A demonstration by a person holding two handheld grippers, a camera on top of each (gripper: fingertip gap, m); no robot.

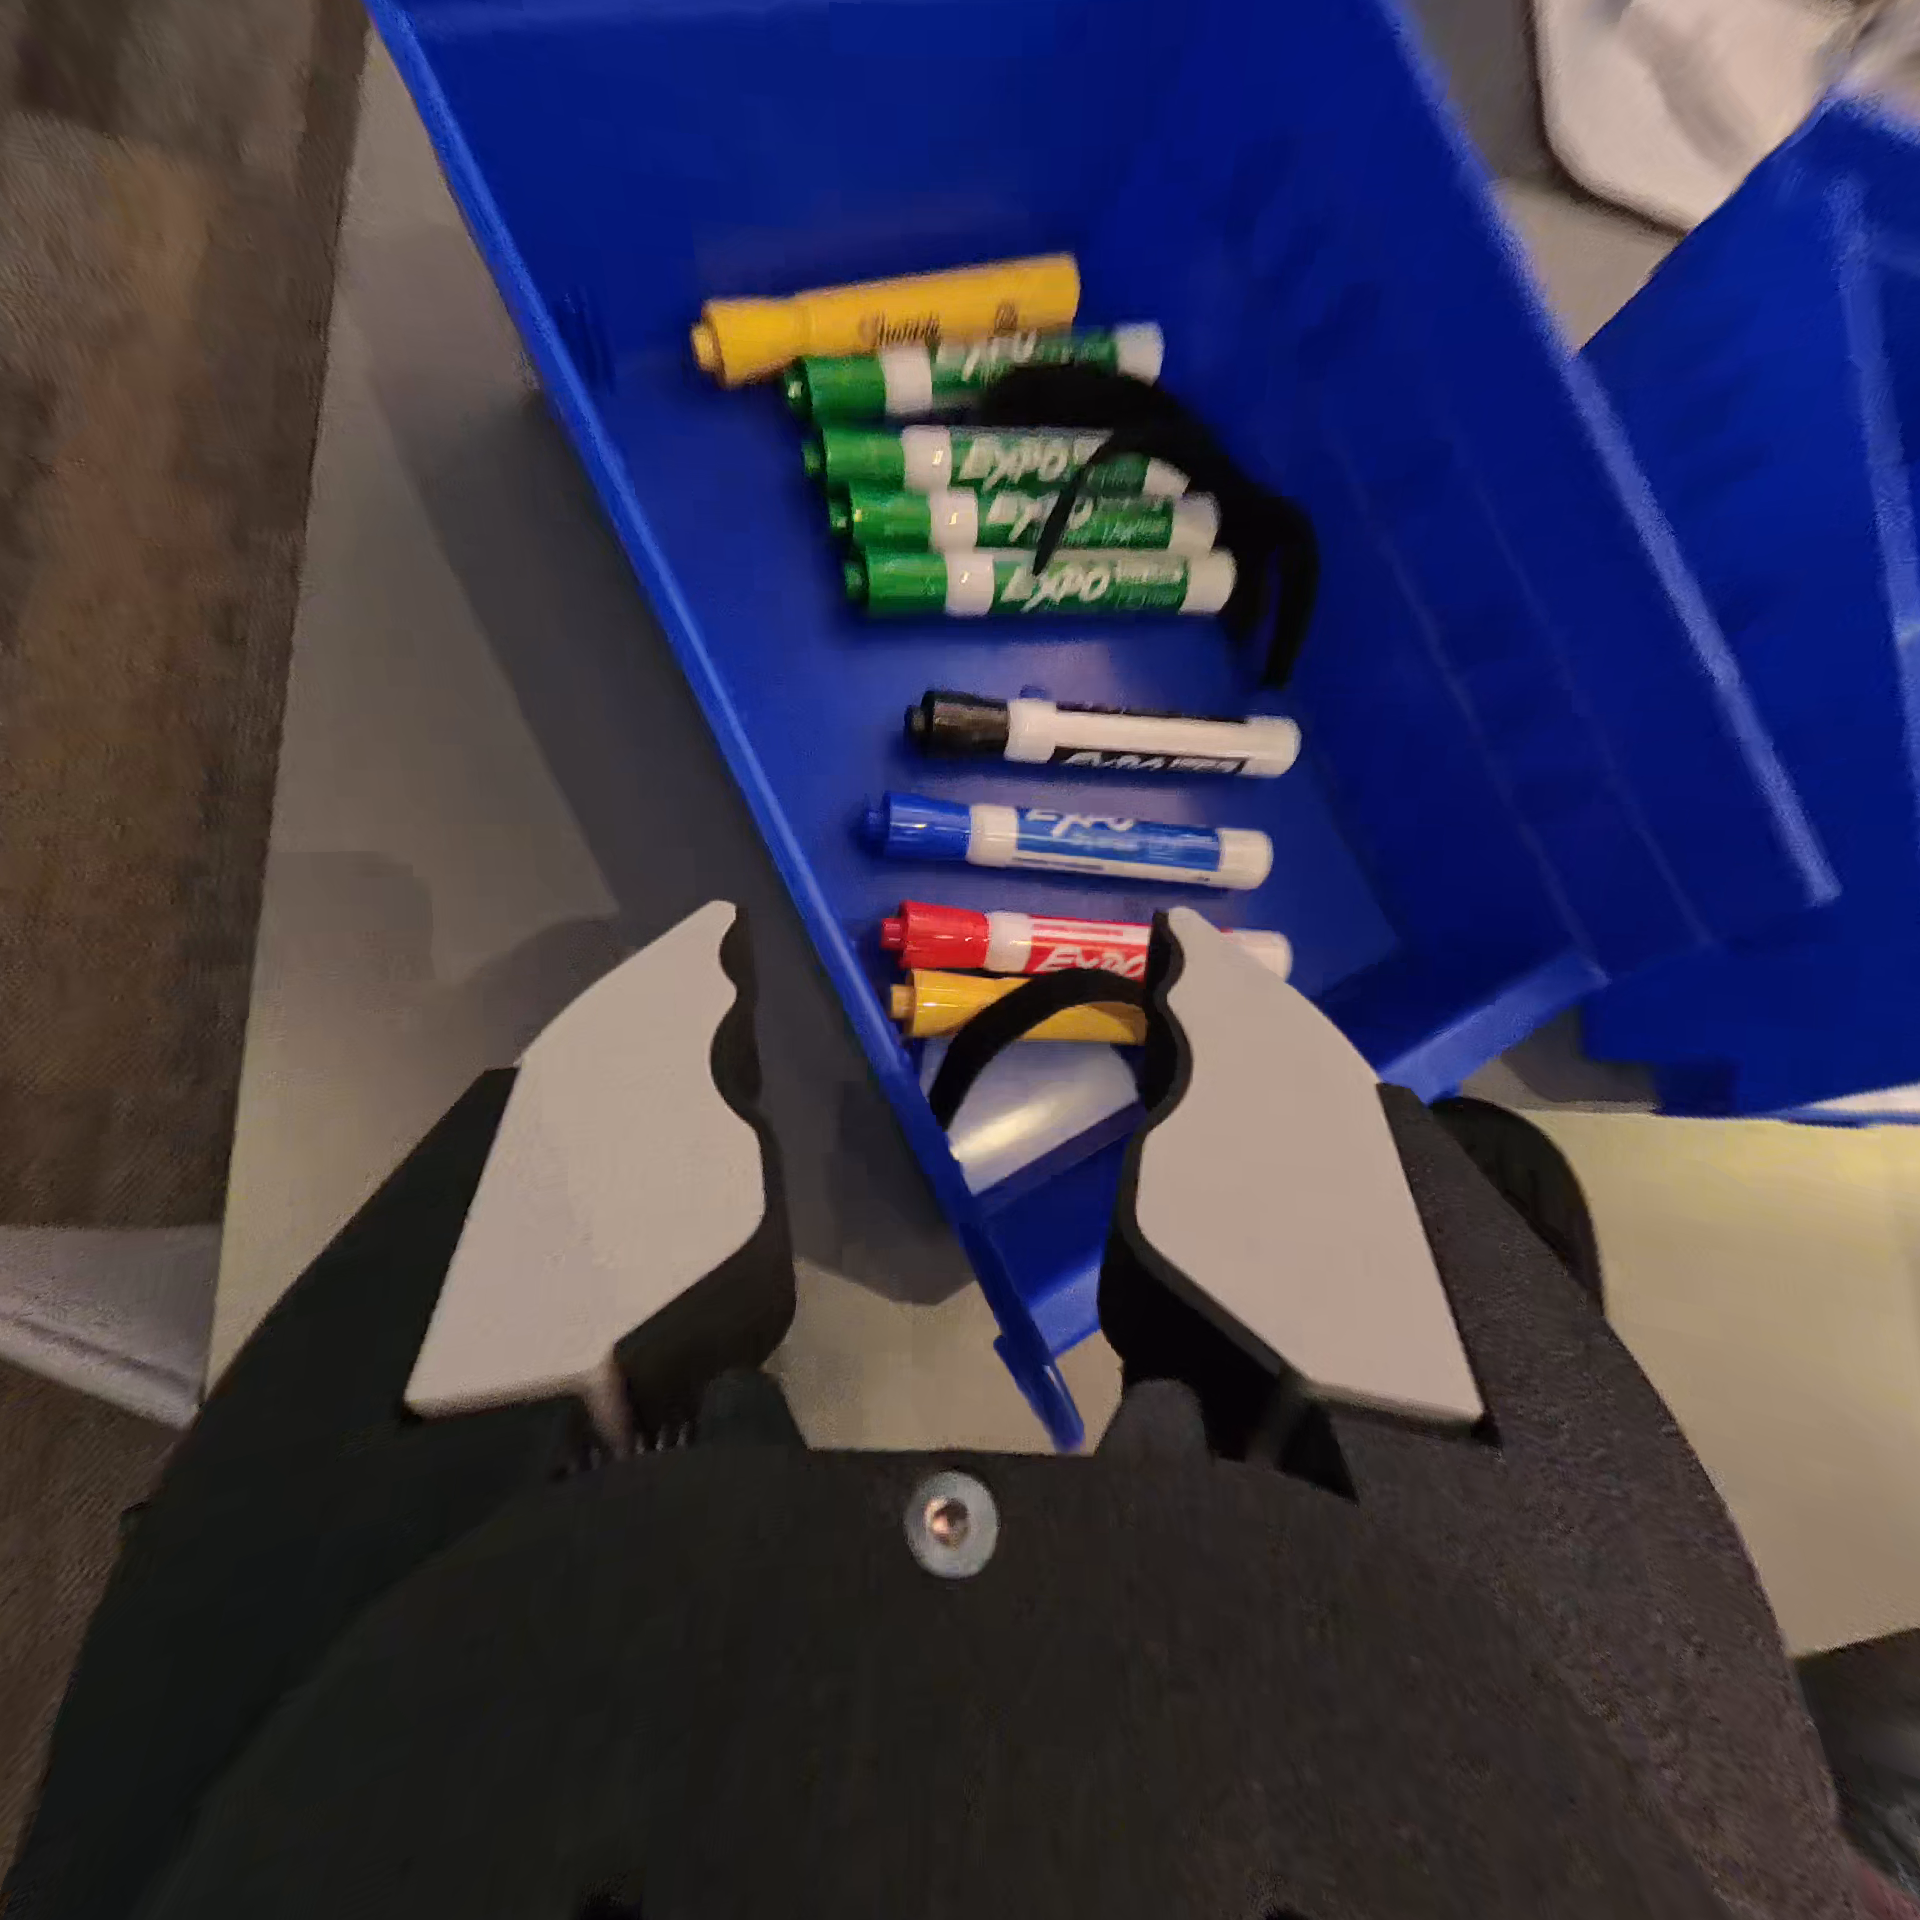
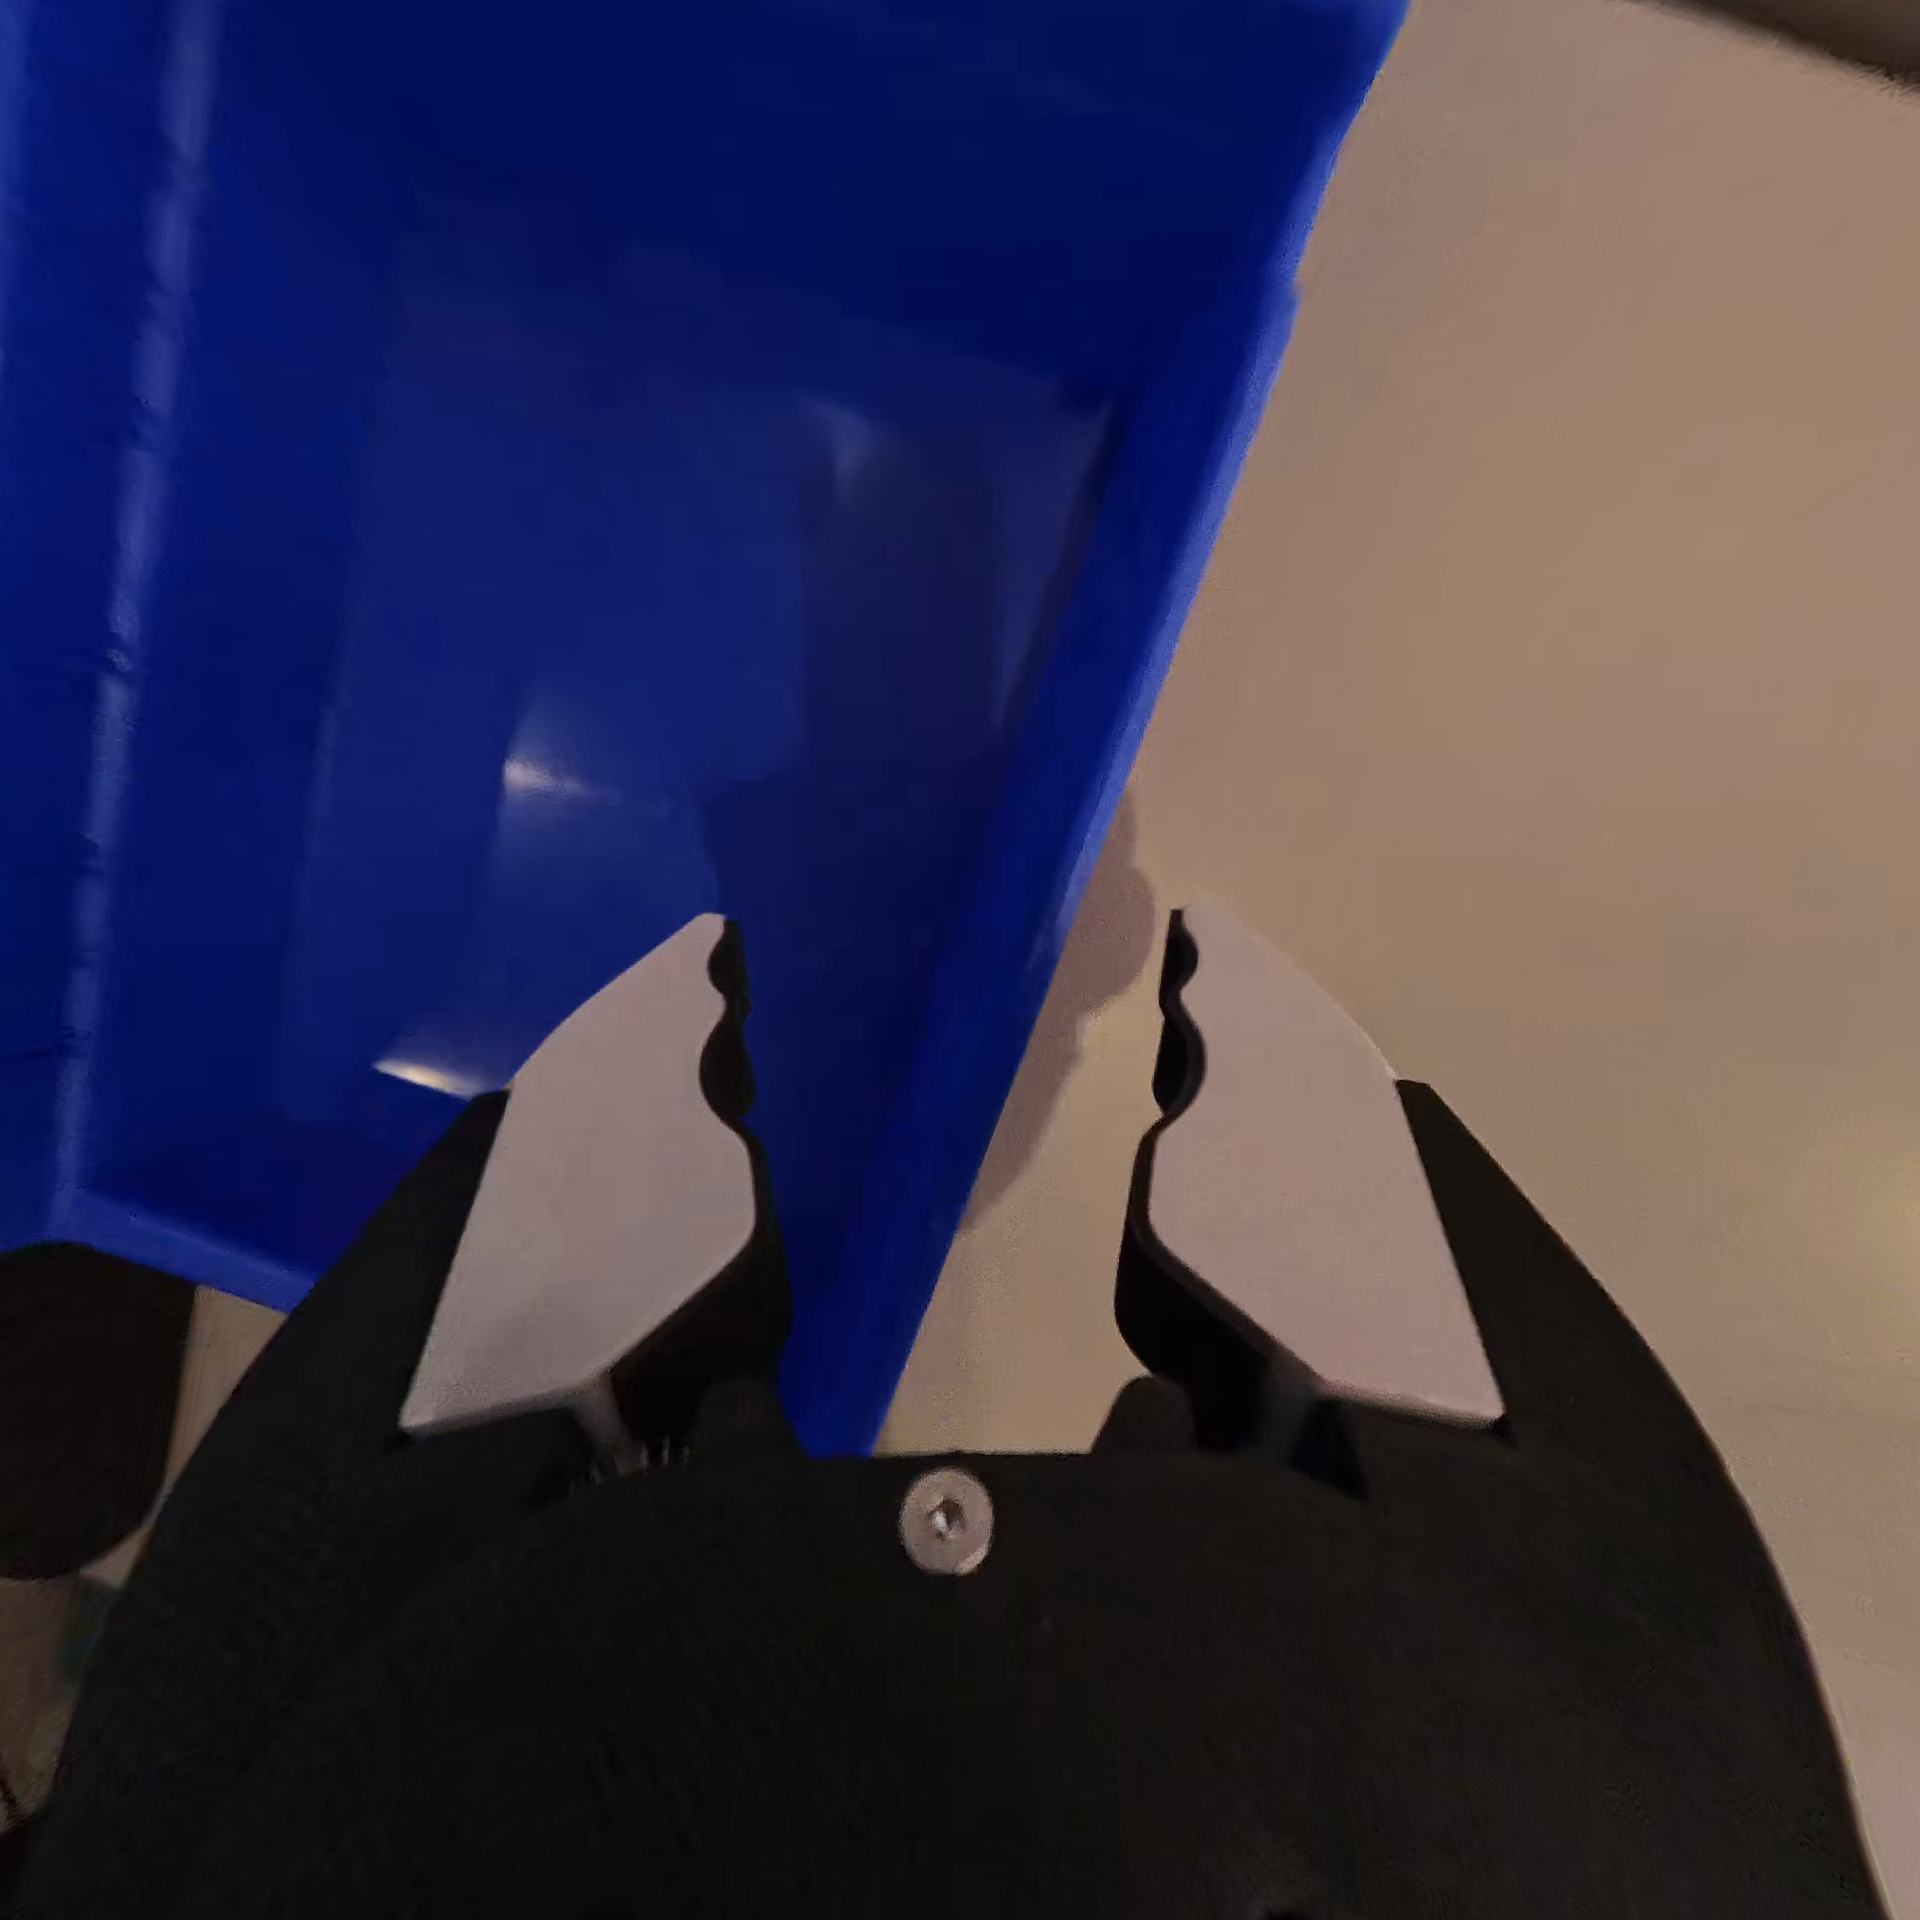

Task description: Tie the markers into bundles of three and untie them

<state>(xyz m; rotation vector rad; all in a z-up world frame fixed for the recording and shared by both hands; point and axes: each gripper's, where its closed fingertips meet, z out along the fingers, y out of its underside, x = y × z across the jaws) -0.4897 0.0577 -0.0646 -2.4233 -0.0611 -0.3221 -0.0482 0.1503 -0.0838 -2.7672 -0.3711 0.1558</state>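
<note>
Left gripper (image 1: 945,971) released, straddling near corner of blue bin (image 1: 644,499); markers (image 1: 1039,520) lie ahead inside, long axes crosswise. Right gripper (image 2: 951,966) released over second bin (image 2: 582,727), no markers visible. Left nearer.

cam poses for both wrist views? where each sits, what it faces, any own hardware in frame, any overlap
Left wrist view: sits on the left gripper, facing down into the blue bin holding markers and black straps; its own open fingers straddle the bin's left wall.
Right wrist view: sits on the right gripper, facing an empty-looking blue bin and tan table; its own open fingers straddle the bin's right wall.
Shared: only blue bin plastic; whether it's the same bin can't be told.
</note>
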